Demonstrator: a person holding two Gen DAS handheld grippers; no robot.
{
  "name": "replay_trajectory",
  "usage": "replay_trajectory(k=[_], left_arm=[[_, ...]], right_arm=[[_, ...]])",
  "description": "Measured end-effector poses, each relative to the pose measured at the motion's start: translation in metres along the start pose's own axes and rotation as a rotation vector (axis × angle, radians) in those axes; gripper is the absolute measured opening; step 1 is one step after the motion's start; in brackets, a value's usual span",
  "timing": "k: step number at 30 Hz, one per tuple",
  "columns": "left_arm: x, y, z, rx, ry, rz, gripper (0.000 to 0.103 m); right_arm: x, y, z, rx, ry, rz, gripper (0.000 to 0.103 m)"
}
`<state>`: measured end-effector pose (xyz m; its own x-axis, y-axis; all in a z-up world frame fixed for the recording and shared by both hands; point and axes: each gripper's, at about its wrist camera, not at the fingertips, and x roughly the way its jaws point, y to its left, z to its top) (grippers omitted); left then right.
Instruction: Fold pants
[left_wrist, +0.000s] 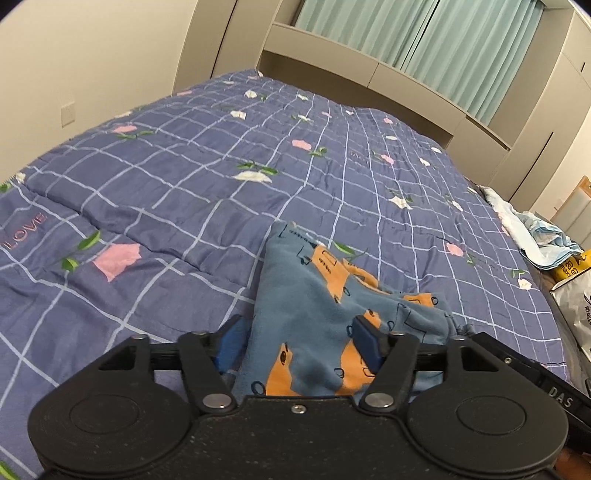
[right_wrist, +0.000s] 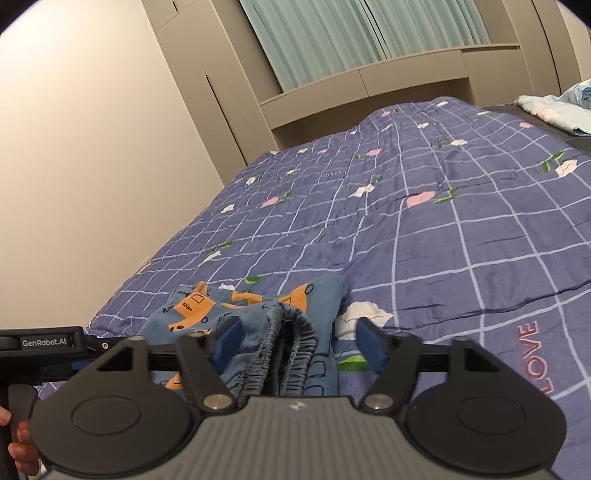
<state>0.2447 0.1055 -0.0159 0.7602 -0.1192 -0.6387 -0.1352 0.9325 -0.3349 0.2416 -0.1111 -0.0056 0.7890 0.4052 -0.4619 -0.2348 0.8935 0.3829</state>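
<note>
The pants (left_wrist: 314, 295) are blue fleece with orange vehicle prints and lie bunched on the purple checked quilt (left_wrist: 184, 166). In the left wrist view my left gripper (left_wrist: 299, 343) is open, its blue pads either side of the cloth. In the right wrist view the pants (right_wrist: 258, 314) show their gathered elastic waistband (right_wrist: 291, 343) toward the camera. My right gripper (right_wrist: 299, 343) is open around the waistband. The other gripper's black body (right_wrist: 40, 343) shows at the left edge.
The quilt (right_wrist: 443, 221) covers the bed up to a beige headboard shelf (left_wrist: 369, 70) with green curtains behind. A pale blue cloth pile (left_wrist: 535, 236) and a printed bag (left_wrist: 576, 288) lie at the bed's right side. A wall stands on the left.
</note>
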Motion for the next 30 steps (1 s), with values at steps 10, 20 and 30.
replay_trajectory(k=[10, 20, 30], left_arm=[[-0.045, -0.020, -0.012, 0.076, -0.084, 0.045, 0.102], [-0.085, -0.032, -0.059, 0.127, -0.135, 0.096, 0.102], [-0.112, -0.039, -0.118, 0.180, -0.154, 0.116, 0.102]], right_arm=[[-0.042, 0.002, 0.000, -0.032, -0.069, 0.002, 0.103], [-0.103, 0.010, -0.021, -0.169, -0.115, -0.022, 0.103], [-0.141, 0.021, -0.062, -0.266, -0.120, -0.041, 0.103]])
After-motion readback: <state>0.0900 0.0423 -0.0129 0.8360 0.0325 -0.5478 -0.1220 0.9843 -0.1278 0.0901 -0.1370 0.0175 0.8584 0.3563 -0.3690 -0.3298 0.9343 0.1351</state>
